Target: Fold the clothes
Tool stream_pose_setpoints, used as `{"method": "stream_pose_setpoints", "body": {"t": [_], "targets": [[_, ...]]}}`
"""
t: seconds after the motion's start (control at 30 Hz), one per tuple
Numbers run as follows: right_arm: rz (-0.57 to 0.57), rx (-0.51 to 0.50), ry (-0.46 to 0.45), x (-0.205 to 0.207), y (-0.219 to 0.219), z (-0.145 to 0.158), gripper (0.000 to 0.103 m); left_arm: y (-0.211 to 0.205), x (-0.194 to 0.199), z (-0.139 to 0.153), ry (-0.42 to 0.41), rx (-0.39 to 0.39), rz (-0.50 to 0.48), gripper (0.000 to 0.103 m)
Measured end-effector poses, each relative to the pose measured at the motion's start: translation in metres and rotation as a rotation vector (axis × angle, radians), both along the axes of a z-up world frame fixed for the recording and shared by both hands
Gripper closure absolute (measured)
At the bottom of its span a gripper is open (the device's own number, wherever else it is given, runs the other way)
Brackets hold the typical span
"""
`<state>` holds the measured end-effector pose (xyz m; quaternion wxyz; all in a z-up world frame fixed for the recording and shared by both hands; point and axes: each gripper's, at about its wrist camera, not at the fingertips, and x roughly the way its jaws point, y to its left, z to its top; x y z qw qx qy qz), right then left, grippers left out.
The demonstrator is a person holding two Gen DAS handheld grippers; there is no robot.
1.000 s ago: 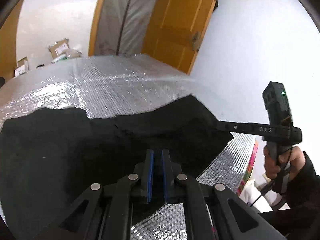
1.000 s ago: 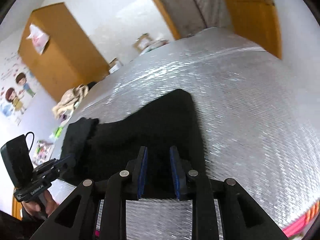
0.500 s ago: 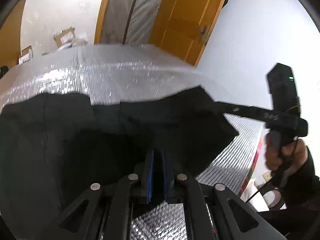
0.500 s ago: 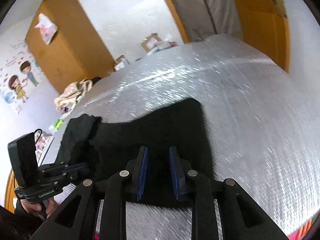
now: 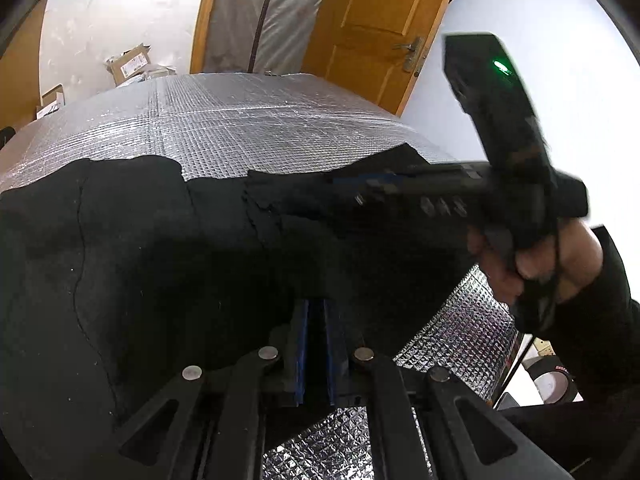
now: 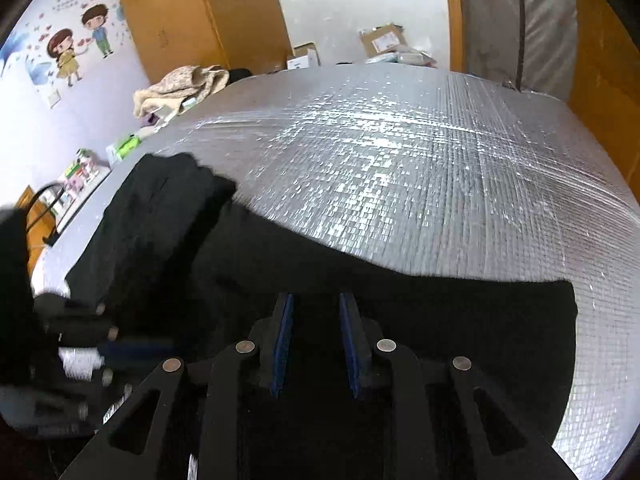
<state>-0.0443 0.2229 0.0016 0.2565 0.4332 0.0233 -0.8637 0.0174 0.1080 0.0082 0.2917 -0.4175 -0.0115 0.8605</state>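
A black garment (image 5: 140,260) lies spread on a silver quilted surface (image 5: 260,128). In the left wrist view my left gripper (image 5: 316,312) sits at the garment's near edge, its blue pads nearly together with black cloth pinched between them. My right gripper (image 5: 352,184), held by a hand (image 5: 540,256), reaches in from the right and carries the garment's right edge over the rest. In the right wrist view my right gripper (image 6: 316,308) has its pads partly apart with thick black garment (image 6: 460,328) between them. The left gripper (image 6: 120,348) shows blurred at lower left.
The silver surface (image 6: 400,160) stretches bare beyond the garment. An orange door (image 5: 372,40) and cardboard boxes (image 5: 128,64) stand behind it. A wooden wardrobe (image 6: 192,12) and a beige cloth heap (image 6: 180,84) are at the far left. A tape roll (image 5: 556,384) lies below the edge.
The right gripper has swept leftwards over the garment towards the left gripper, rolling as it went and bringing the garment's right edge with it. The left gripper has stayed put.
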Motion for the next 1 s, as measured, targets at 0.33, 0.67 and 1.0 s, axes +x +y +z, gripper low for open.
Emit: {"method": "stream_pose_setpoints", "body": {"t": [0.33, 0.67, 1.0], "targets": [[-0.099, -0.096, 0.023, -0.001, 0.022, 0.015, 0.079, -0.018, 0.003, 0.006, -0.014, 0.099, 0.042, 0.096], [-0.101, -0.14, 0.063, 0.012, 0.041, 0.034, 0.078, -0.004, -0.013, 0.001, -0.017, 0.043, 0.035, 0.093], [-0.011, -0.12, 0.066, 0.011, 0.022, 0.034, 0.078, -0.01, -0.014, 0.0, -0.005, 0.046, 0.087, 0.092]]}}
